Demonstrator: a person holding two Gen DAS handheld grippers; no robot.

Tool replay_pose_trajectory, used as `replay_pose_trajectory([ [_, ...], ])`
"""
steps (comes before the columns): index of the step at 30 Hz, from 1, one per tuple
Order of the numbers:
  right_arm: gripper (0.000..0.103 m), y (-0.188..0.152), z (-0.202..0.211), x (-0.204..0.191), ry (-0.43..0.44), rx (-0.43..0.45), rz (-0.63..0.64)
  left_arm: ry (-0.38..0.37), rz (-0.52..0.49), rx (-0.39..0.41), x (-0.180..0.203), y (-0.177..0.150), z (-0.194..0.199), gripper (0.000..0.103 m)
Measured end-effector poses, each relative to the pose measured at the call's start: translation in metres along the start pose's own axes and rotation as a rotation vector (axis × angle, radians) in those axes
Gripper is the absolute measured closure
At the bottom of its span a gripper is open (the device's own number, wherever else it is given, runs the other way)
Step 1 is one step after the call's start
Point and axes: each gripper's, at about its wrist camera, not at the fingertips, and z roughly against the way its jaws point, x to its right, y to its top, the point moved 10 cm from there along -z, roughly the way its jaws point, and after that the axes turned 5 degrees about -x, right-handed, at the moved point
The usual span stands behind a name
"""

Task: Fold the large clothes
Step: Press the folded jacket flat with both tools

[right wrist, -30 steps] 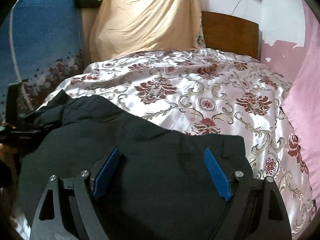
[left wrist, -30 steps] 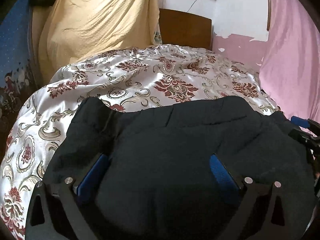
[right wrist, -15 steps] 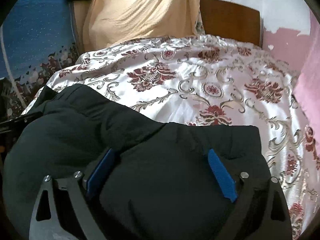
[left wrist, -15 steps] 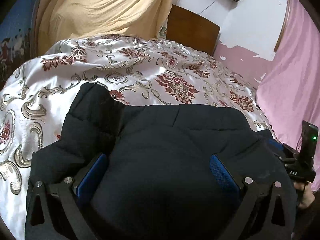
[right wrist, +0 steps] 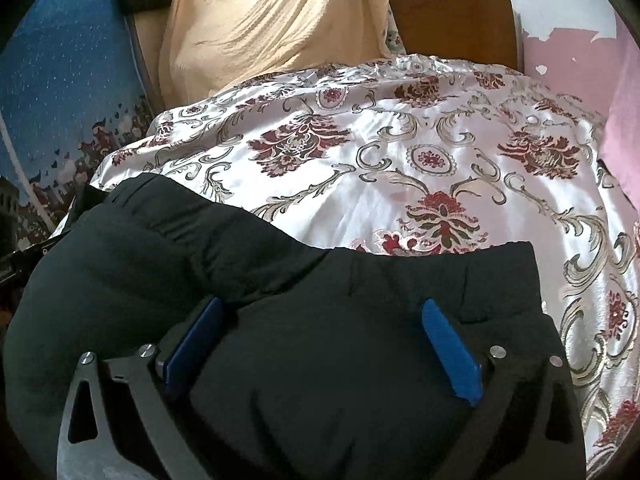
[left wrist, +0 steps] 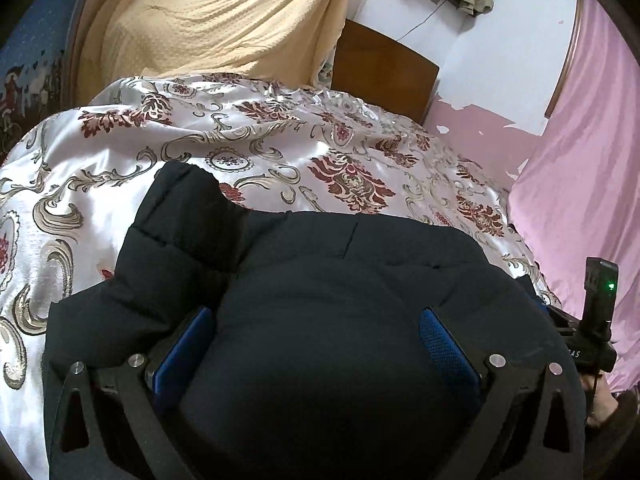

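Note:
A black padded jacket [left wrist: 320, 300] lies bunched on the near part of a bed, with a sleeve or collar end [left wrist: 184, 200] sticking out toward the far left. My left gripper [left wrist: 316, 344] stands wide open low over it, and the puffy fabric bulges up between its blue pads [left wrist: 444, 340]. My right gripper [right wrist: 320, 340] is over the jacket [right wrist: 320, 380] at its right end. Its jaws are opening; fabric lies between them, and the right pad [right wrist: 448, 344] shows bare and free of it.
The bed's white satin cover [right wrist: 400, 168] with red and gold flowers stretches away behind the jacket. A yellow cloth [left wrist: 224, 24] hangs at the back by a wooden headboard [right wrist: 452, 20]. Pink fabric [left wrist: 584, 160] borders the right side, a blue patterned hanging [right wrist: 68, 92] the left.
Both grippers have come down with the jacket, which now rests lower and fuller on the bed. The right gripper's pads have spread wider apart. The left view has rolled a little.

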Motion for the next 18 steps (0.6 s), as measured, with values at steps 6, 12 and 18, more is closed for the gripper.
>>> replay_pose_trajectory([
  [6,0.001,-0.002,-0.007,0.001,0.041,-0.02,-0.025,-0.037,0.008,0.001,0.001,0.0,-0.002,0.0],
  [12,0.001,-0.004,-0.011,0.001,0.061,-0.025,-0.039,-0.061,0.018,0.012,0.001,0.0,-0.001,0.0],
  [18,0.001,-0.005,-0.011,0.001,0.059,-0.023,-0.038,-0.064,0.019,0.013,0.0,0.0,-0.001,0.0],
])
